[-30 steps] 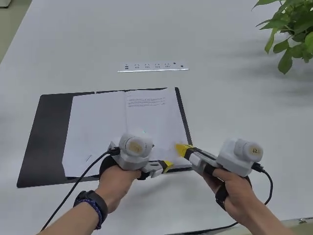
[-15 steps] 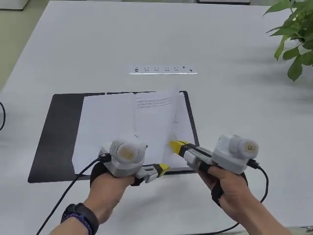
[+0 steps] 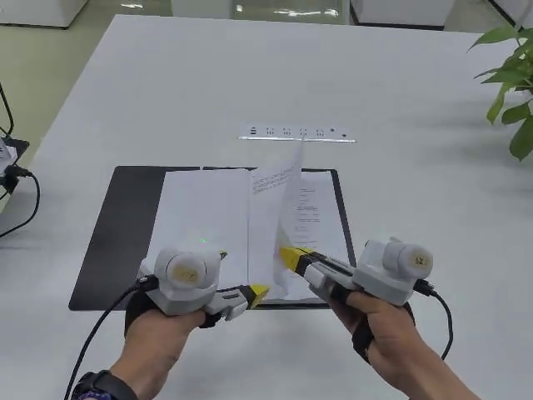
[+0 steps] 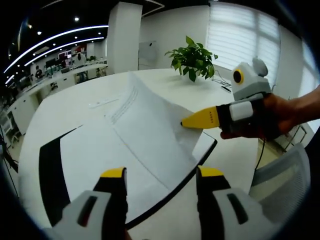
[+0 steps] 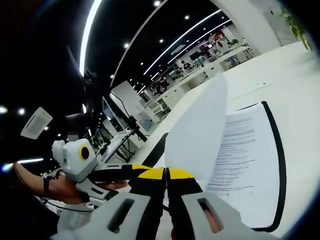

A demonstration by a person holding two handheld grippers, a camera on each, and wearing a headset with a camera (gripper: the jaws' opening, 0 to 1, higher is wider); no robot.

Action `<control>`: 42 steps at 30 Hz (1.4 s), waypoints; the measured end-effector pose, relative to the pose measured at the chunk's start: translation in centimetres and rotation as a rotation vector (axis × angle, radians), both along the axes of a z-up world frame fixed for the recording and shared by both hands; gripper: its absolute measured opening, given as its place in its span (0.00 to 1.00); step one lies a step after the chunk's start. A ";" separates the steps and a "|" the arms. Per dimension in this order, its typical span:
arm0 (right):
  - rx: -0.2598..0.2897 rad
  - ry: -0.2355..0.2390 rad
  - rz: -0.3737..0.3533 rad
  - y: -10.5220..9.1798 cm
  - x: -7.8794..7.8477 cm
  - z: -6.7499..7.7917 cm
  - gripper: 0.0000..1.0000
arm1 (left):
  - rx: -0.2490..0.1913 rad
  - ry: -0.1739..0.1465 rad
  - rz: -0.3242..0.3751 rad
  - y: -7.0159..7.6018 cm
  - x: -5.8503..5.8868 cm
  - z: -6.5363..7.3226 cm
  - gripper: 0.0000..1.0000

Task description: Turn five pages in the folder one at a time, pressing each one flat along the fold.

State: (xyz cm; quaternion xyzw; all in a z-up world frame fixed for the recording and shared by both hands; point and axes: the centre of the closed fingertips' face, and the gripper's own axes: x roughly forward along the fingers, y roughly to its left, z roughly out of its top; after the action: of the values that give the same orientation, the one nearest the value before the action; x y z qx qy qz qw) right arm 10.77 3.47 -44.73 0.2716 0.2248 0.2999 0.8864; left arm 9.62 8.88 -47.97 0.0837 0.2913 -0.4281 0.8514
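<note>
- The white table [image 3: 416,100] carries everything; a socket strip [image 3: 296,132] lies toward its middle, and a potted plant [image 3: 516,100] leans in over its right edge.
- The black folder [image 3: 117,233] lies open and flat close to the table's near edge, its left cover bare and printed sheets stacked on both sides of the fold.
- One page [image 3: 271,225] stands almost upright over the fold, bowed along its length. It looks thin, light and floppy, likely to crease or tear if tugged. The free lower corner is the sensible place to hold it, well away from the bound edge.
- The right gripper [image 3: 287,254] has its yellow jaws together, pinching that page at its lower outer edge. In the left gripper view its tip meets the paper's margin.
- The left gripper [image 3: 254,292] waits at the folder's near edge, just beside the fold. Its jaws stand apart and hold nothing, well placed to press the sheet down once it falls.
</note>
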 end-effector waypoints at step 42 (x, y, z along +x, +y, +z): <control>0.107 0.001 0.123 12.3 1.5 2.5 0.00 | 0.018 -0.086 0.172 15.6 0.0 3.3 0.62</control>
State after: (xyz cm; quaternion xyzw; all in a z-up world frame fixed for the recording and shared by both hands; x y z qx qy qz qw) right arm 12.25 15.77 -42.19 0.3044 0.2250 0.3654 0.8504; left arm 9.64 24.44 -44.69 0.0842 0.2643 -0.3470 0.8959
